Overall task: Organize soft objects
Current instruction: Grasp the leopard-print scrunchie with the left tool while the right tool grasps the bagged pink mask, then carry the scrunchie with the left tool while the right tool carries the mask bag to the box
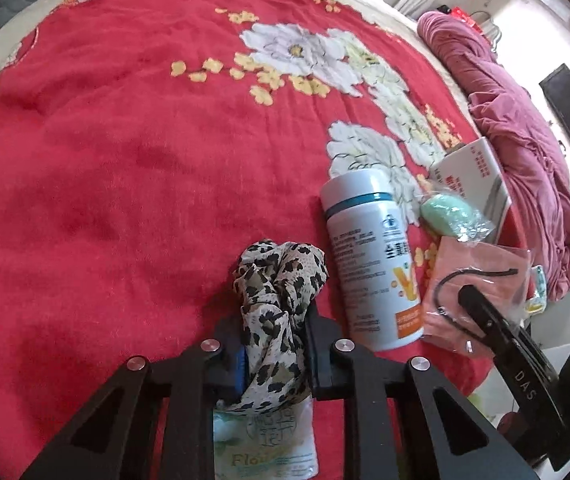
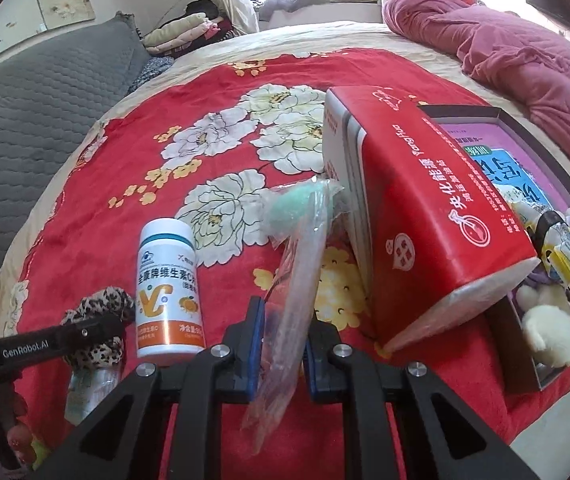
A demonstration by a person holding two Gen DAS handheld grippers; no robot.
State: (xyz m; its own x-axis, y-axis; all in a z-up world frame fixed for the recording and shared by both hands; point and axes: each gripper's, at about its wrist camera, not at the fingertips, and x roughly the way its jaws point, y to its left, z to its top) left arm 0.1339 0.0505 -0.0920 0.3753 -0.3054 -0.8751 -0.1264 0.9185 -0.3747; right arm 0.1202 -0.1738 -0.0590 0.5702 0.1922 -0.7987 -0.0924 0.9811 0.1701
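- Left gripper point(image 1: 273, 354) pinches the crumpled leopard-print fabric scarf point(image 1: 281, 280) over the red floral blanket point(image 1: 125, 160).
- Right gripper point(image 2: 283, 354) pinches a clear plastic bag point(image 2: 297, 276) beside the white vitamin bottle point(image 2: 169, 292).

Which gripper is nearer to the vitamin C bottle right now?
Left, narrowly. The left gripper, shut on the leopard-print scarf, sits right beside the vitamin C bottle. The right gripper grips the clear plastic bag slightly farther off.

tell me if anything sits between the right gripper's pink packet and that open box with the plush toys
Yes. The red carton lies tilted between the pink packet in the right gripper and the open box, its end resting over the box's near rim.
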